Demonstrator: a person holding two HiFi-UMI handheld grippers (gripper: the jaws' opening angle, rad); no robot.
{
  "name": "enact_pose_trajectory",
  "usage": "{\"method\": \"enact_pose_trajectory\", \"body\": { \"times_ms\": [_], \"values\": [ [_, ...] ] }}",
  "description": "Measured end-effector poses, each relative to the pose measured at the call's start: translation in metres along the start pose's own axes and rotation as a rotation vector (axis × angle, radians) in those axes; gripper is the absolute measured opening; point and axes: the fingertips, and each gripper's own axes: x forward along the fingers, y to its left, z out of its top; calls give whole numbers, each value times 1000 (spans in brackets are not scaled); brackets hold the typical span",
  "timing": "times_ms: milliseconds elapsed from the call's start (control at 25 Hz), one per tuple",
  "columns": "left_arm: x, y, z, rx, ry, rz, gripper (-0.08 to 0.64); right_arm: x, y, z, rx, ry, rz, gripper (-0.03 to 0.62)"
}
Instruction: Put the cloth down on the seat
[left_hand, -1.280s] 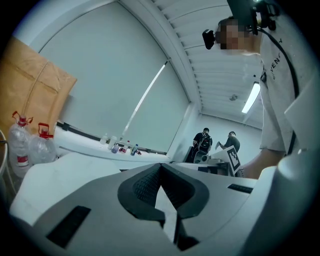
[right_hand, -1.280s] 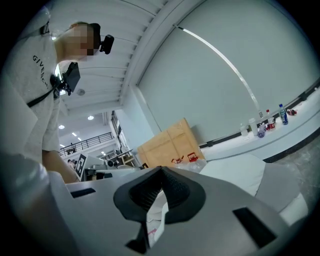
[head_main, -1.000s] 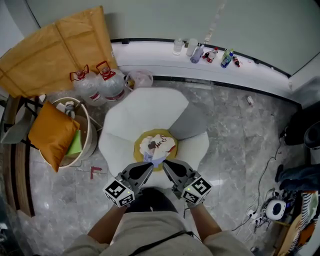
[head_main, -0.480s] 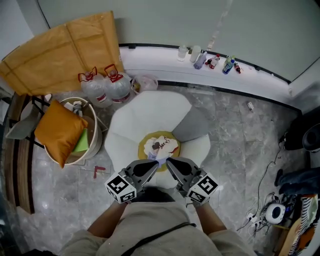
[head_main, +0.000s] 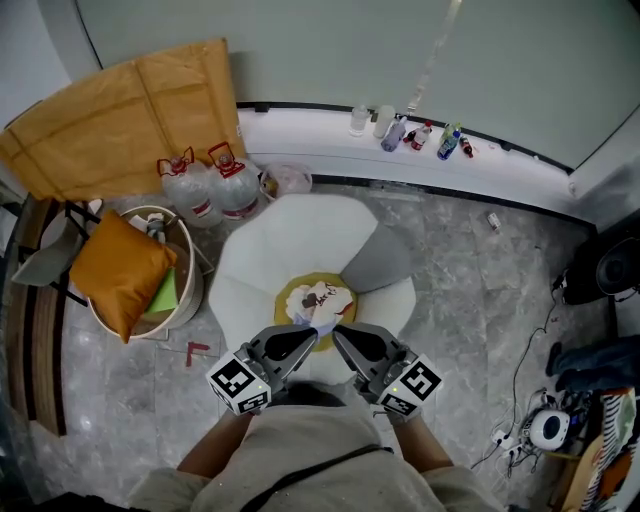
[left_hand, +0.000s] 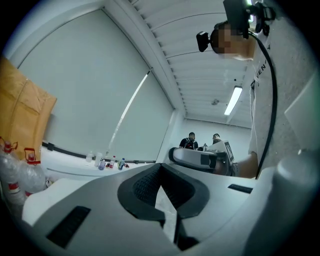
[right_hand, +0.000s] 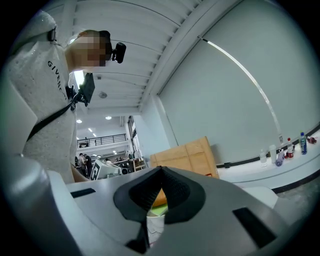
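Note:
A white patterned cloth (head_main: 320, 298) lies over a round yellow pad (head_main: 287, 300) on the white petal-shaped seat (head_main: 290, 235). Its near edge rises to where the two grippers meet. In the head view my left gripper (head_main: 304, 332) and right gripper (head_main: 337, 332) point at each other, tips almost touching, each shut on that near edge. In the left gripper view a pale strip of cloth (left_hand: 166, 202) shows between the shut pads. The right gripper view shows white cloth (right_hand: 155, 221) just below the closed pads.
A grey cushion (head_main: 378, 258) leans on the seat's right side. Two water jugs (head_main: 208, 185) stand behind it on the left. A basket with an orange pillow (head_main: 122, 275) is at the left, cardboard (head_main: 120, 110) beyond. Bottles line the ledge (head_main: 410, 130). Cables (head_main: 545, 425) lie at the right.
Both grippers keep their hold at the cloth's near edge and have moved slightly toward me. The head view has shifted a little.

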Motion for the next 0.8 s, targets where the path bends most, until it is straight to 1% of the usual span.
{"method": "enact_pose_trajectory", "body": {
  "times_ms": [120, 320, 520, 800],
  "values": [
    [-5, 3, 5, 21, -3, 25, 13, -1, 3, 6, -10, -6, -6, 17],
    [-16, 18, 10, 26, -14, 64, 13, 0, 2, 8, -5, -17, -20, 17],
    [-22, 29, 9, 20, -13, 98, 14, -3, -9, 6, 14, -31, -48, 17],
    [-30, 50, 11, 21, -26, 156, 14, -6, -25, 8, -1, -40, -87, 17]
  ]
}}
